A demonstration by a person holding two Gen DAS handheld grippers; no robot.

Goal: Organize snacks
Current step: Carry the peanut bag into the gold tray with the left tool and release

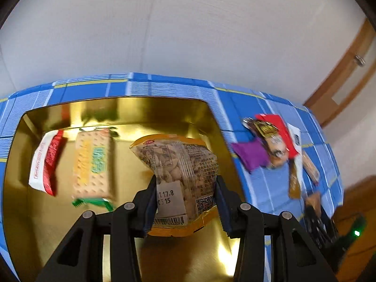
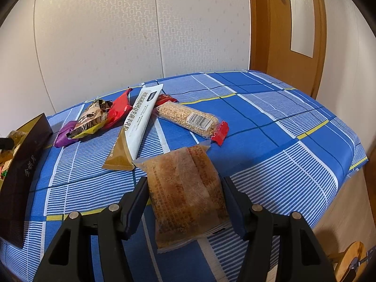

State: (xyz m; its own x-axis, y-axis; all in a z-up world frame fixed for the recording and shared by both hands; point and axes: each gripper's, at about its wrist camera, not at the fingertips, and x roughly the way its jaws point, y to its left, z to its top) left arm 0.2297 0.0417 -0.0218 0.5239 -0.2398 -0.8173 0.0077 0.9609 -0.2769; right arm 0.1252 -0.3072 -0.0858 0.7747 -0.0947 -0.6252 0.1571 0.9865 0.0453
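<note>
Fingers of the left gripper are clamped on the lower half of a clear peanut packet, held above the gold-lined box. In the box, toward its left, lie a red-and-white wrapper and a cracker pack. The packet bulges above the pads, so the hold looks shallow; a quick swing could let it slip or twist out and land on the box rim or the blue checked desk instead of inside. Letting go too far left would drop it on top of the cracker pack.

Further right, the right gripper straddles a brown flat snack pack lying on the desk; whether its pads press the wrapper I cannot tell. Closing there could crumple the thin film, or drag the neighbouring brown-ended sachet whose tip touches it. A grain bar lies just beyond.
</note>
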